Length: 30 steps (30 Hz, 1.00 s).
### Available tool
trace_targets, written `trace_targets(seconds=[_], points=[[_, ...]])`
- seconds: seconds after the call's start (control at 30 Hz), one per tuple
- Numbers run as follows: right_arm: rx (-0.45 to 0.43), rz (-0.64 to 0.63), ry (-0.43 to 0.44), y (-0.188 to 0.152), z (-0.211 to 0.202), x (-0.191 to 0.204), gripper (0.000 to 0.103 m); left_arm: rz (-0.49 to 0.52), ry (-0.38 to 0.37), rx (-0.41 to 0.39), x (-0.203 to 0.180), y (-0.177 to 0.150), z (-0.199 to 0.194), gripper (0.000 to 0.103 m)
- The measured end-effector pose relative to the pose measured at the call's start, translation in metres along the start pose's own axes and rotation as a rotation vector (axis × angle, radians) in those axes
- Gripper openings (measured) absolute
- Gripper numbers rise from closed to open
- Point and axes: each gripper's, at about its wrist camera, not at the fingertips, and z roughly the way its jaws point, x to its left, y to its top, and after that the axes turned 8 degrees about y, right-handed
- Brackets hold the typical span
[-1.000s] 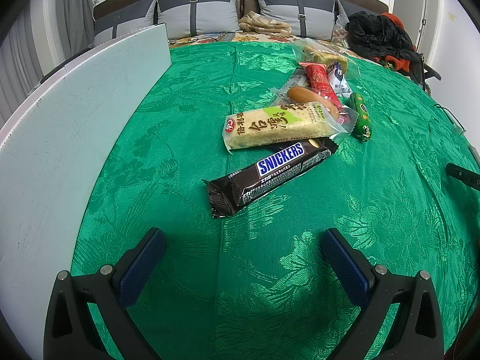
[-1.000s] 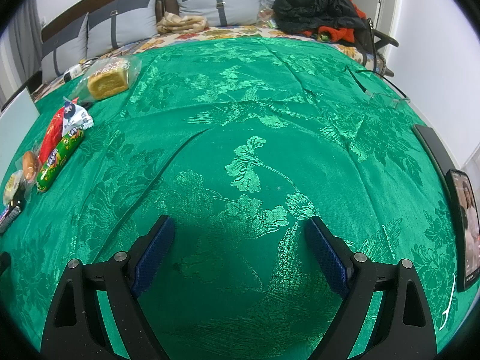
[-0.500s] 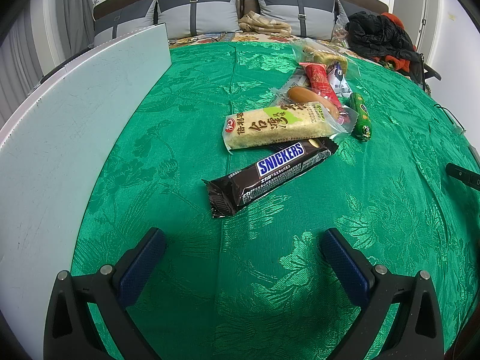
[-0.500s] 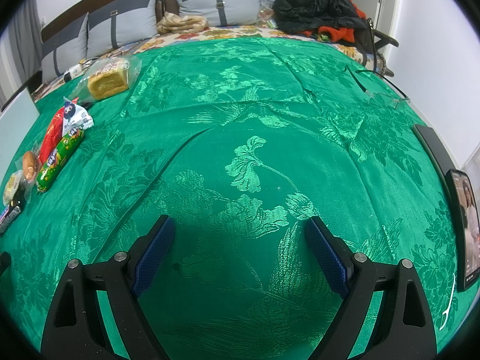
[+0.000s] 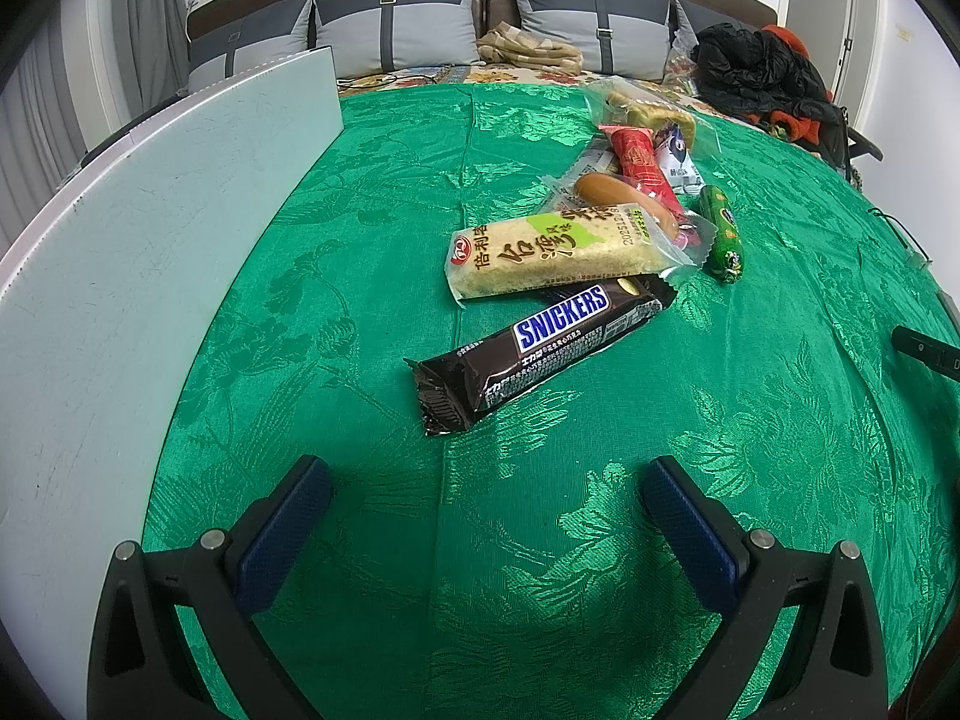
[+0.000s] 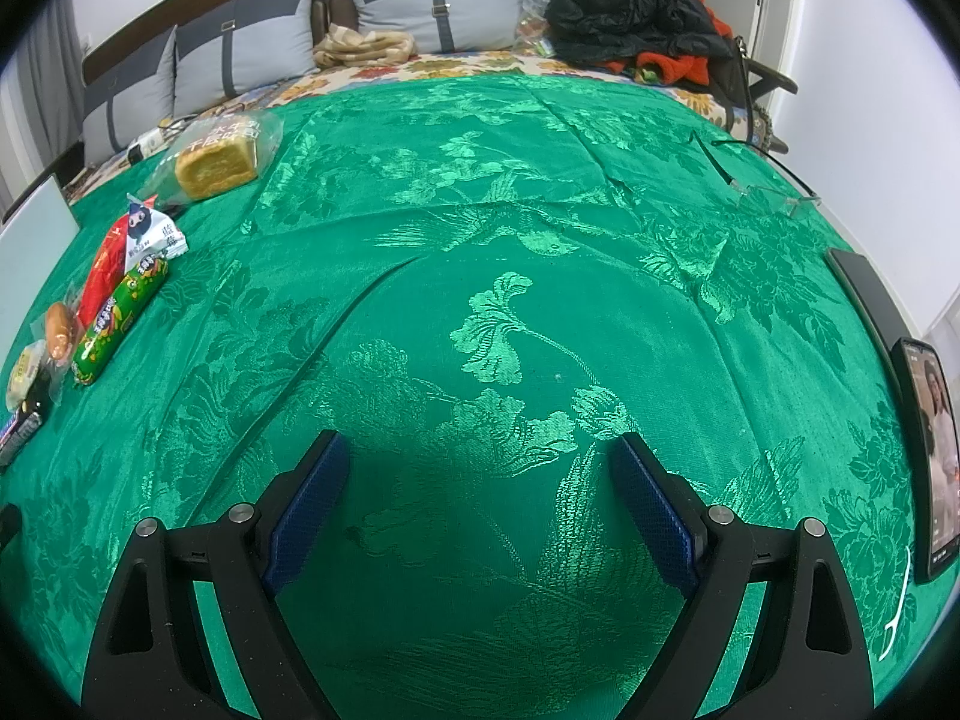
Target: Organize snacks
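**Left wrist view: chocolate bar dead ahead, both grippers empty**

Left gripper (image 5: 480, 516) spread wide, nothing between the fingers, hovering over the green cloth (image 5: 372, 228). Chocolate bar (image 5: 540, 354) lies just beyond the fingertips, slightly right of centre. Long axis runs diagonal, near-left to far-right, so the fingers likely need a twist to close across its narrow width. Its far end tucks under the rice cracker pack (image 5: 558, 255). Behind that, a loose pile: sausage (image 5: 600, 189), red packet (image 5: 639, 162), green sausage stick (image 5: 723, 234), bread bag (image 5: 651, 111) farthest.

Right gripper (image 6: 480, 492) also wide open and empty, facing bare cloth; the snacks sit well off to its left. Left hand is clearly the nearer one for the bar.

White board (image 5: 150, 252) stands along the left edge of the cloth. Cloth covers a bed; pillows (image 5: 396, 30) at the far end, dark clothes (image 5: 762, 72) far right. Phone (image 6: 933, 456) at the right edge.
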Motion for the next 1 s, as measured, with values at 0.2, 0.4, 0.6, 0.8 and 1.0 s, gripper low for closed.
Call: trace_targets(seconds=[0.2, 0.4, 0.6, 0.8, 1.0], points=[[0.0, 0.0, 0.0, 0.0002, 0.0001, -0.0003, 0.092, 0.0, 0.0, 0.0, 0.0, -0.0001, 0.0002, 0.103], [0.0, 0.0, 0.0, 0.0003, 0.0001, -0.0005, 0.092, -0.002, 0.002, -0.001, 0.0006, -0.0019, -0.001, 0.103], [0.0, 0.0, 0.001, 0.0003, 0.0001, -0.0006, 0.092, -0.011, 0.01, 0.0, 0.003, -0.0028, -0.0029, 0.103], [0.0, 0.0, 0.002, 0.0002, -0.0001, -0.0003, 0.092, -0.006, 0.012, 0.016, 0.0022, -0.0012, -0.0019, 0.103], [0.0, 0.001, 0.004, 0.0002, -0.0002, -0.0001, 0.092, 0.044, -0.019, 0.096, 0.0032, 0.0025, -0.0014, 0.103]])
